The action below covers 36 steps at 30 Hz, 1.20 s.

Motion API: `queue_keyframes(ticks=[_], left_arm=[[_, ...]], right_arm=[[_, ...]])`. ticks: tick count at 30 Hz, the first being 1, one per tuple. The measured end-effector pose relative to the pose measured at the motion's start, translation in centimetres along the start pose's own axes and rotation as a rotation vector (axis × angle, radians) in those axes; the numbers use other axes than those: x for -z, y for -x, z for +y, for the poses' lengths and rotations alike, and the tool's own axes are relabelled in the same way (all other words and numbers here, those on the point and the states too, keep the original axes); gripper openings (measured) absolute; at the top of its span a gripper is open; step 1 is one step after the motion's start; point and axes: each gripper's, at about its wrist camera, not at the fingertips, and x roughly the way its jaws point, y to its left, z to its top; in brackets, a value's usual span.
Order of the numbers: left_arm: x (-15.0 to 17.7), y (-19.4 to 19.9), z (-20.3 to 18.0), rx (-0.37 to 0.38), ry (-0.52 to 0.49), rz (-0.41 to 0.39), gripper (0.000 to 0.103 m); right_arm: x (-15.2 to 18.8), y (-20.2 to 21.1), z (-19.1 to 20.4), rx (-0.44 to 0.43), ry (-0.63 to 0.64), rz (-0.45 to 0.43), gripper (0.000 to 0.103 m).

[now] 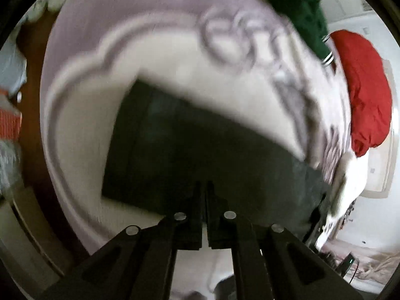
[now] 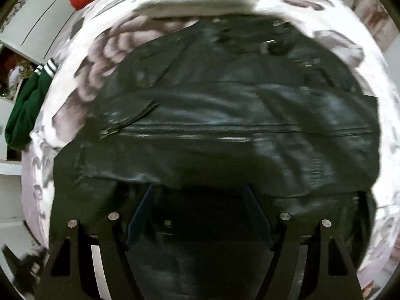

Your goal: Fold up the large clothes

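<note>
Black leather jacket (image 2: 225, 125) lies spread flat on the bed (image 2: 390, 150), on a white cover printed with large grey-mauve flowers. In the right wrist view it fills most of the frame, zip seam running crosswise, one edge reaching right up to the right hand-held gripper (image 2: 200, 190).

Right hand-held gripper: fingers set wide apart, straddling the near edge of the jacket. Leather lies between and beneath them; nothing pinched. Whether the tips press on it, cannot tell (frame is motion-blurred).

Left hand-held gripper (image 1: 204, 187): fingers drawn almost together, only a thin slit between them. Tips sit over a dark panel of the jacket (image 1: 187, 150) near its edge. Whether a fold of leather is caught in the slit, cannot tell (dark on dark).

Beyond the jacket, at the far edge of the bed: a red garment (image 1: 365, 87) and a green garment (image 1: 297, 10) with white-striped cuff, lying just beside each other, well apart from both grippers.
</note>
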Motion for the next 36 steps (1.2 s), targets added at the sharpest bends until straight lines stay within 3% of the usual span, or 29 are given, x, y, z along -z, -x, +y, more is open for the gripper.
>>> queue_keyframes(ticks=[2, 5, 6, 8, 9, 10, 11, 16, 22, 23, 24, 25, 26, 28, 32, 36], left_arm=[[1.0, -1.8, 0.9, -0.015, 0.001, 0.034, 0.005], [1.7, -3.1, 1.0, 0.003, -0.008, 0.015, 0.007], [1.6, -3.1, 0.9, 0.021, -0.001, 0.015, 0.014], [1.8, -2.7, 0.7, 0.100, 0.012, 0.021, 0.041], [2.1, -2.2, 0.3, 0.172, 0.001, 0.022, 0.074], [2.5, -1.8, -0.1, 0.219, -0.017, 0.036, 0.093], [2.9, -1.6, -0.3, 0.221, -0.026, 0.045, 0.094], [4.1, -2.4, 0.6, 0.159, 0.026, 0.080, 0.094], [1.8, -2.4, 2.1, 0.169, 0.272, -0.034, 0.092], [1.7, -2.1, 2.0, 0.150, 0.296, -0.063, 0.087], [1.5, -1.6, 1.8, 0.124, 0.311, -0.091, 0.074], [1.4, -1.5, 1.2, 0.087, 0.316, -0.124, 0.053], [1.2, -1.1, 0.5, 0.051, 0.309, -0.159, 0.043], [0.6, -0.3, -0.7, 0.024, 0.275, -0.219, 0.009], [-1.2, 1.5, -2.5, 0.028, 0.177, -0.299, 0.005], [-3.2, 2.8, -5.8, 0.043, 0.049, -0.354, 0.004]], right_arm=[[0.4, -0.3, 0.4, -0.001, 0.004, 0.020, 0.075], [-3.0, -2.3, 1.0, 0.019, -0.001, 0.066, 0.075], [-2.6, -2.5, 0.6, 0.025, -0.003, 0.081, 0.075], [-2.6, -3.2, 0.3, 0.042, 0.004, 0.096, 0.075], [-3.0, -3.6, 0.3, 0.048, 0.006, 0.100, 0.075], [-2.8, -3.5, -0.1, 0.050, 0.006, 0.105, 0.075], [-2.7, -3.4, -0.5, 0.048, 0.005, 0.109, 0.075], [-1.5, -2.9, -1.6, 0.057, -0.004, 0.123, 0.075], [-1.0, -1.9, -1.7, 0.058, -0.001, 0.101, 0.075], [-1.3, -2.2, -1.3, 0.064, 0.005, 0.099, 0.075], [-1.4, -2.3, -1.2, 0.071, 0.011, 0.097, 0.075], [-1.5, -2.4, -1.1, 0.075, 0.014, 0.095, 0.075], [-1.4, -2.2, -1.3, 0.077, 0.015, 0.093, 0.075], [-1.3, -1.9, -1.8, 0.080, 0.011, 0.090, 0.075], [-0.8, -1.0, -3.1, 0.091, -0.011, 0.083, 0.075], [-1.0, 0.3, -3.6, 0.164, 0.029, 0.021, 0.075]])
